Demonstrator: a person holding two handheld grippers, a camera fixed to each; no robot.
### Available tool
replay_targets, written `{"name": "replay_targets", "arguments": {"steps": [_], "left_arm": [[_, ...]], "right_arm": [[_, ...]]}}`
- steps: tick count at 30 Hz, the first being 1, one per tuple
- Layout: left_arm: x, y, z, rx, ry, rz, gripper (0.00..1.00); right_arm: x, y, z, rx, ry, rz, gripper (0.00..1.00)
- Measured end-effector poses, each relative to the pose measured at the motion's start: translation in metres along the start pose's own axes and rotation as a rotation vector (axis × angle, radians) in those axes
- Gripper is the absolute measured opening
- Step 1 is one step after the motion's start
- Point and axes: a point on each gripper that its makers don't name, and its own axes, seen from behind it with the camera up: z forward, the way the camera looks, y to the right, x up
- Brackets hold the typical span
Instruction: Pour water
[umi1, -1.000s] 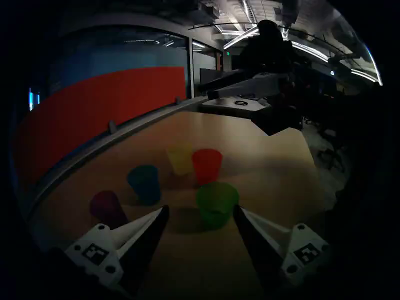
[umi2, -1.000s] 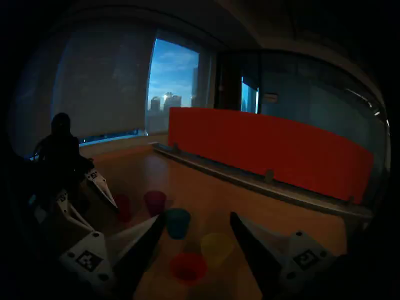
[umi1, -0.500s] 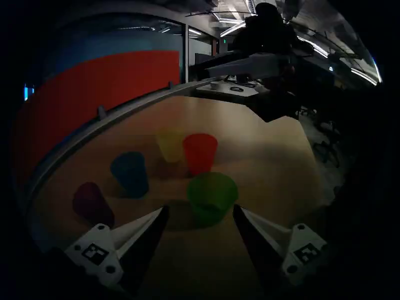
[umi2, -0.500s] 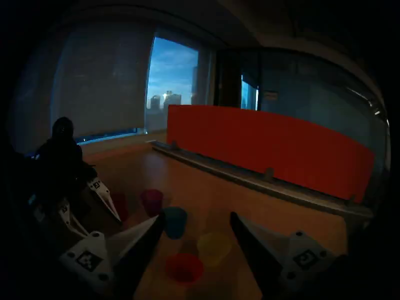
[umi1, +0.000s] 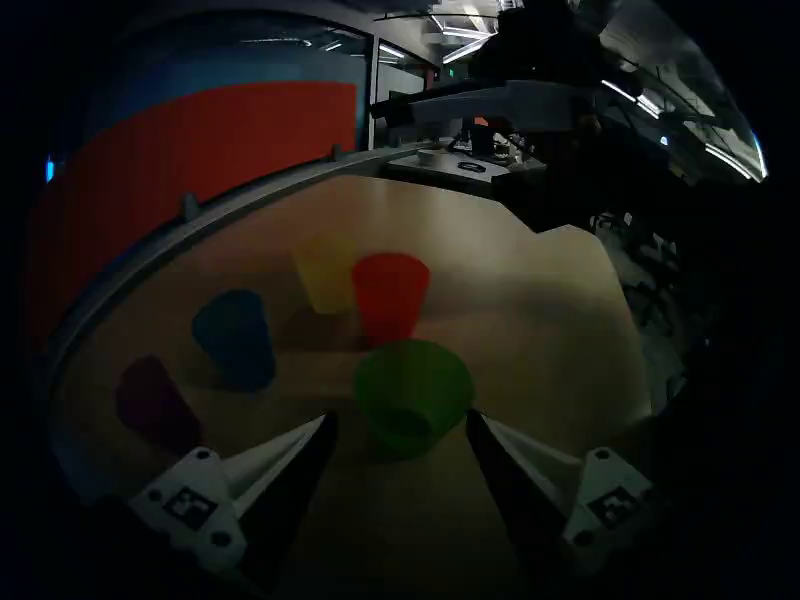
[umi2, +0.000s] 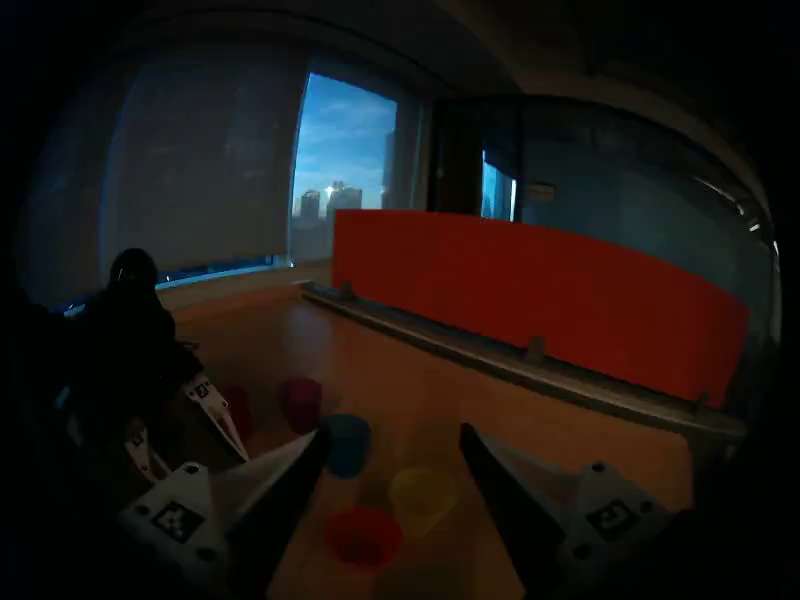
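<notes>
Five plastic cups stand on a wooden table (umi1: 520, 300). In the left gripper view the green cup (umi1: 413, 395) is nearest, just ahead of my open left gripper (umi1: 400, 445) and partly between its fingers, untouched. Behind it stand a red cup (umi1: 389, 295), a yellow cup (umi1: 323, 275), a blue cup (umi1: 235, 337) and a purple cup (umi1: 155, 400). The right gripper (umi1: 500, 100) hovers high beyond them. In the right gripper view my open right gripper (umi2: 393, 455) hangs above the red cup (umi2: 362, 533), yellow cup (umi2: 420, 497) and blue cup (umi2: 347, 443). No water is visible.
The room is dim. A red partition (umi2: 560, 290) on a grey rail (umi2: 520, 360) runs along the table's far side. A dark hand (umi2: 130, 340) holds the left gripper (umi2: 185, 425) at the left. Desks and chairs (umi1: 650, 300) lie past the table's right edge.
My left gripper has come closer to the green cup, whose rim now sits between the fingertips. The right gripper has drifted slightly; the cups sit a little lower in its view.
</notes>
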Motion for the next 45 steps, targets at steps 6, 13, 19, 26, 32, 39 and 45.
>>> {"name": "replay_targets", "arguments": {"steps": [6,13,19,26,32,39,45], "left_arm": [[-0.001,0.001,0.008,0.002,-0.008,-0.001,0.92],[0.000,0.004,0.017,-0.009,-0.010,-0.018,0.91],[0.003,0.006,0.022,-0.017,-0.010,-0.021,0.91],[0.005,0.004,0.028,-0.005,-0.012,-0.016,0.90],[0.006,0.002,0.032,0.009,-0.012,-0.033,0.89],[0.007,0.001,0.030,0.017,-0.009,-0.016,0.89],[0.015,0.000,0.023,0.022,0.015,-0.019,0.88]], "right_arm": [[-0.002,0.001,0.000,-0.003,0.000,0.000,0.97],[-0.004,0.004,-0.001,-0.007,0.001,0.005,0.97],[-0.005,0.005,-0.001,-0.011,0.001,0.003,0.97],[-0.005,0.005,-0.002,-0.012,0.001,0.002,0.97],[-0.006,0.006,-0.003,-0.016,0.000,-0.003,0.97],[-0.004,0.006,-0.004,-0.017,0.003,-0.002,0.96],[-0.002,0.005,-0.005,-0.018,0.008,-0.001,0.96]]}}
